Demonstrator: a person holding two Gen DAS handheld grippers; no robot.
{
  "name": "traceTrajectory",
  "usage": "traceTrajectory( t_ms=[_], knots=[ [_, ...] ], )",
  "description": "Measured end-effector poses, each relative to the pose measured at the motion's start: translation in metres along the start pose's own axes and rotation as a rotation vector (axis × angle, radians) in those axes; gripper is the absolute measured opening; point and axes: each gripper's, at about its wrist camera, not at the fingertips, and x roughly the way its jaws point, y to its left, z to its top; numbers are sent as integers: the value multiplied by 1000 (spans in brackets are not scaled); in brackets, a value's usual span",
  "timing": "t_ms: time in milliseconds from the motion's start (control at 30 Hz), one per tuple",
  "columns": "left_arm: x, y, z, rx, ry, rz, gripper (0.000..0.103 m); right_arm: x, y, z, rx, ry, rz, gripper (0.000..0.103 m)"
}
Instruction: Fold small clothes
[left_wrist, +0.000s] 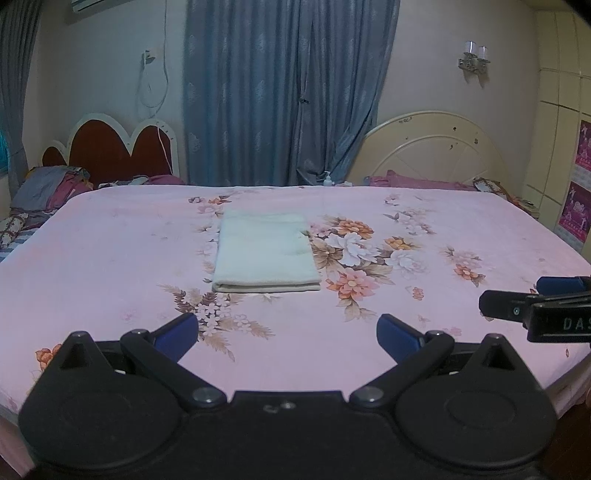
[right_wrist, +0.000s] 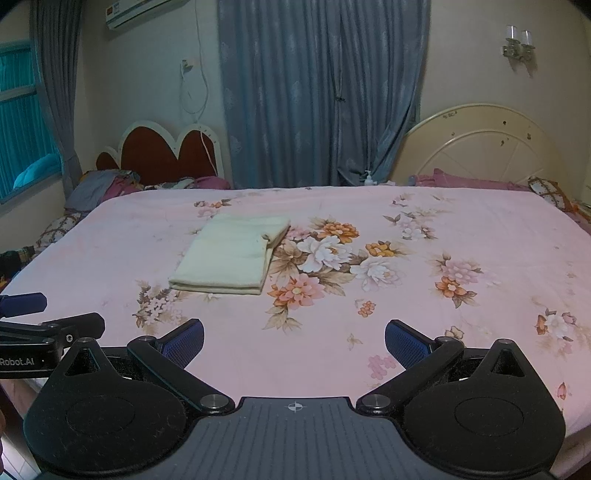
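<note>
A pale cloth (left_wrist: 264, 254) is seen folded into a flat rectangle on the bed (left_wrist: 110, 266), lying left of the large flower print and towards the middle of the pink floral sheet (right_wrist: 461, 229). Its folded layers are stacked and shown at the near edge; a small corner is turned up along its right side. Nothing is touching it.

The left gripper (left_wrist: 288, 338) is held low over the near part of the bed, its blue-padded fingers (left_wrist: 177, 338) spread wide apart with nothing between them. It is kept well short of the cloth. The right gripper (right_wrist: 294, 341) is held likewise — fingers (right_wrist: 406, 345) wide apart, empty, over the sheet near the bed's front edge, with the cloth ahead and to its left. Each gripper is caught at the edge of the other's view, so the two are placed side by side, apart from one another.

Behind the bed a blue curtain (left_wrist: 288, 92) is hung at the middle of the wall. A red headboard (left_wrist: 118, 147) is set to the left and a cream headboard (left_wrist: 436, 147) to the right — bedding is piled by both. A wall lamp (left_wrist: 474, 57) is fixed at upper right, and an air conditioner (right_wrist: 136, 13) is mounted at upper left.
</note>
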Motion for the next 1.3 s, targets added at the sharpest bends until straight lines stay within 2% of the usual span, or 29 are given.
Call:
traceTrajectory(
  t_ms=[1300],
  knots=[
    [-2,3,3,5,-19,1,102,11,-3,1,-16,1,9,103]
  ],
)
